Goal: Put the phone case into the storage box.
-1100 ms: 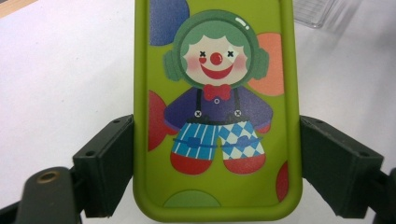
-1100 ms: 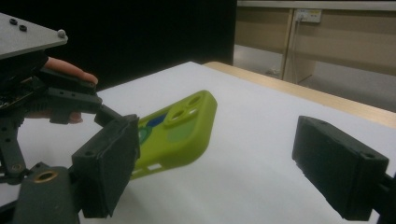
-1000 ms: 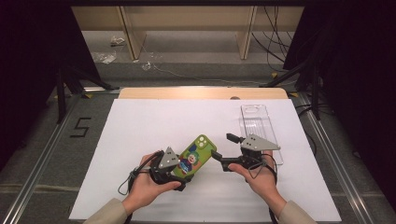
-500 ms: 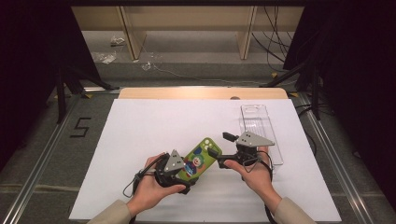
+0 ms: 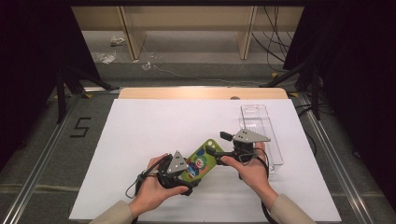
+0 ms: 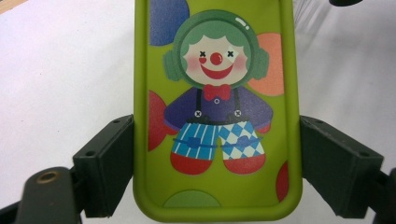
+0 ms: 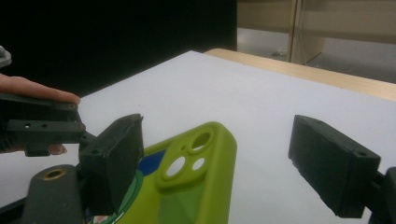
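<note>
Ideally, we kept the left gripper [image 6: 201, 172] clamped across the case [image 6: 215, 107] while the right gripper [image 7: 215, 163], unclosed, straddled its camera end squarely.

Two claws are counted: the left claw [image 5: 184, 169] and the right claw [image 5: 215, 143]. One green phone case [image 5: 200, 163] printed with a clown is seen, with three round openings counted at its camera corner in the right gripper view. One clear plastic box [image 5: 261, 135] is counted on the desk [image 5: 154, 126]. Two hands are seen, one behind each claw. One digit, a 5 [image 5: 80, 127], is marked on the floor.
</note>
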Action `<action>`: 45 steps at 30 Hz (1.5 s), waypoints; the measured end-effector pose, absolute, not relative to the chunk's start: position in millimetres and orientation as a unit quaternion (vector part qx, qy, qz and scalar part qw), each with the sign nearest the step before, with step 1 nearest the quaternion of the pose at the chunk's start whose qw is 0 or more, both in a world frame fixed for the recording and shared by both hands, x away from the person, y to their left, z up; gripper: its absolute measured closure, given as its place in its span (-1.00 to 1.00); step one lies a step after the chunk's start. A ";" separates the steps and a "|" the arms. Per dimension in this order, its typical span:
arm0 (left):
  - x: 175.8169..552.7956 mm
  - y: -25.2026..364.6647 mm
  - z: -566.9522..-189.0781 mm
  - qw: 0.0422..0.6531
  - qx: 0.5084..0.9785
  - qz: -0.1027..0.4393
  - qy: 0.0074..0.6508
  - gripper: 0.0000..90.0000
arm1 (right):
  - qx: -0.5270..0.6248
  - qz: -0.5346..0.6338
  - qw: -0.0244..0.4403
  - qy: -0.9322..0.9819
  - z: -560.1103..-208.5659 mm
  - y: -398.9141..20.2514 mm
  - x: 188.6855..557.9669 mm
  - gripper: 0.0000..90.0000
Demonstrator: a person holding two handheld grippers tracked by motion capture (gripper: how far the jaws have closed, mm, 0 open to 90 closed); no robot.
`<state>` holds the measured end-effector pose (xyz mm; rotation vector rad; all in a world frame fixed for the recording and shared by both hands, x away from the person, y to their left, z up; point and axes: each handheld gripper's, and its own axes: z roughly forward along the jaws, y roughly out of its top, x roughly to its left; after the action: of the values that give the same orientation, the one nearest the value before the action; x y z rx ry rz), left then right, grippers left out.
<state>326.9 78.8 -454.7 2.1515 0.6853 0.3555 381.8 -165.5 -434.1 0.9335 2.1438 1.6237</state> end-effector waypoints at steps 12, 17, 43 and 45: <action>325.8 76.5 -455.3 0.415 0.857 0.141 0.271 -0.64 | 0.336 0.554 0.135 0.750 -437.5 -161.1 386.0 -0.48; 326.1 75.2 -455.8 0.417 0.856 0.142 0.270 -0.64 | 0.337 0.554 0.128 0.750 -437.6 -159.7 386.2 -0.34; 327.4 71.1 -457.7 0.420 0.855 0.141 0.270 -0.64 | 0.362 0.557 0.088 0.742 -438.9 -161.2 388.7 0.27; 327.5 70.9 -457.8 0.419 0.855 0.141 0.271 -0.64 | 0.362 0.558 0.088 0.741 -438.8 -161.2 388.6 0.27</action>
<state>327.5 70.9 -457.8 2.1455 0.6788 0.3533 388.6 -161.2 -438.8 1.0782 2.2070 1.6626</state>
